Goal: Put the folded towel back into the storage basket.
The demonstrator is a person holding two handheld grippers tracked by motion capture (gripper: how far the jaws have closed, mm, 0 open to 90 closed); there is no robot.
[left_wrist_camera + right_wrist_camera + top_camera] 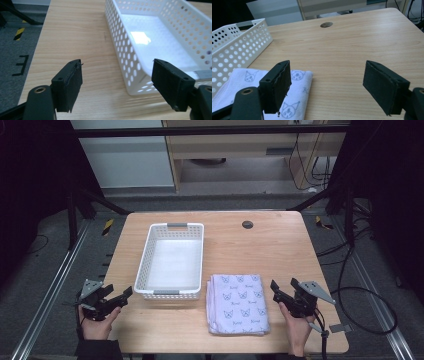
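A white perforated basket (172, 292) stands empty on the wooden table, left of centre; the left gripper view has its near corner (133, 85) close up. Right of it lies a folded pale towel (237, 302) printed with small cat faces, its corner (297, 87) in the right gripper view. My left gripper (127, 295) hovers at the table's left front edge, a little left of the basket, open and empty (117, 83). My right gripper (274, 287) is just right of the towel, open and empty (327, 86).
A round cable grommet (247, 224) sits in the table's far half, also (326, 24) in the right gripper view. Bare wood lies beyond the towel. A cable (367, 315) loops on the floor at the right. Metal rails run along both table sides.
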